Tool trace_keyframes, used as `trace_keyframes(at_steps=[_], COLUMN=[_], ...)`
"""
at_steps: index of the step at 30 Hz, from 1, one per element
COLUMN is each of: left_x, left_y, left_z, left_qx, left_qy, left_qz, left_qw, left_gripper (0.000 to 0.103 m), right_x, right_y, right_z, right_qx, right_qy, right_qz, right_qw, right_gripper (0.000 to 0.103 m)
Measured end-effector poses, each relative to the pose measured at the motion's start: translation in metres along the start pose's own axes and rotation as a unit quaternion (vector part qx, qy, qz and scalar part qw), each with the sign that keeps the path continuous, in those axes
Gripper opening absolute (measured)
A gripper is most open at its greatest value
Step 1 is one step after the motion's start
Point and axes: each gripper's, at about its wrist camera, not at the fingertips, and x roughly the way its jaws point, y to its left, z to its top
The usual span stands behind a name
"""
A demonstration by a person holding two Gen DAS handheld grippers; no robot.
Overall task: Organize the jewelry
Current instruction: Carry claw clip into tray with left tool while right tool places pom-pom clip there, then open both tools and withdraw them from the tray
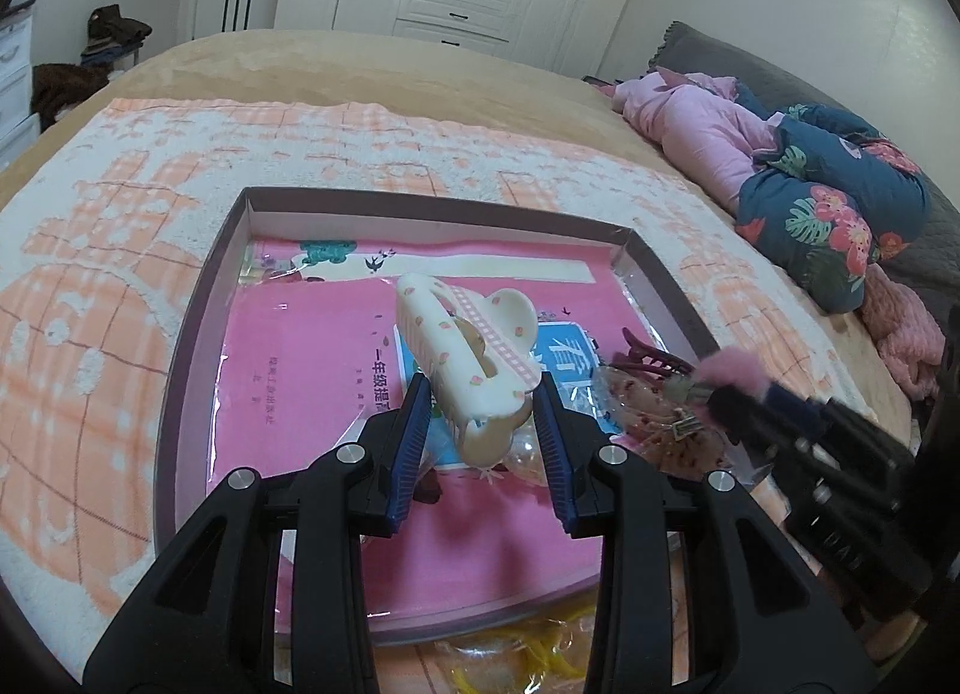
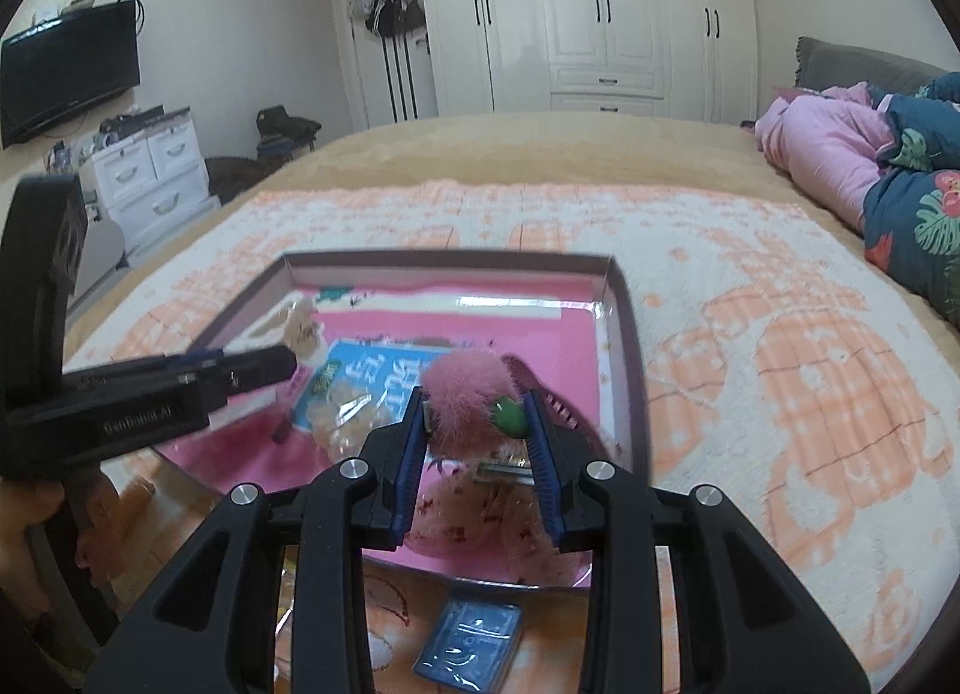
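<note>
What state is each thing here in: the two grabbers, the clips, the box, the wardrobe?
Left gripper: shut on the cream claw clip.
Right gripper: shut on the pink fluffy hair clip.
Shallow box: open, lidless, on the towel.
Dark red claw clip: lying in the box.
Wardrobe: doors shut.

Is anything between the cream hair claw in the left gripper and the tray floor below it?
Nothing blocks it. The cream hair claw hangs in the left gripper over the tray; only clear packets lie underneath.
</note>
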Motion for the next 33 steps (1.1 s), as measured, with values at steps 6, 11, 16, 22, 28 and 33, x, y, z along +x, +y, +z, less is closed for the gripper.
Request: trace_keyframes(at_steps=[6, 11, 16, 22, 28, 33], left_x=[0.001, -0.002, -0.009, -0.024, -0.044, -0.065], left_y=[-0.001, 0.000, -0.002, -0.004, -0.003, 0.000], left_z=[0.001, 0.001, 0.001, 0.000, -0.001, -0.001], left_qx=[0.002, -0.001, 0.001, -0.001, -0.011, -0.011], left_qy=[-0.002, -0.005, -0.011, -0.024, -0.040, -0.058], left_qz=[-0.001, -0.001, -0.002, -0.005, -0.007, -0.003], left_qw=[1.0000, 1.0000, 0.9999, 0.9997, 0.9991, 0.9982], left_gripper=[0.027, 0.027, 0.027, 0.027, 0.031, 0.039], right_x=[0.009, 0.010, 0.000, -0.021, -0.045, -0.065], right_y=[0.008, 0.011, 0.011, 0.015, 0.017, 0.017], right_z=[-0.009, -0.012, -0.015, -0.021, -0.026, -0.025], right_qx=[-0.003, 0.000, 0.007, 0.001, -0.010, -0.017], right_qy=[0.018, 0.027, 0.018, -0.001, -0.030, -0.054], right_qz=[0.003, 0.008, 0.016, 0.011, -0.003, -0.017], right_qw=[1.000, 1.000, 1.000, 1.000, 1.000, 0.998], right_gripper=[0.031, 0.032, 0.047, 0.051, 0.060, 0.070])
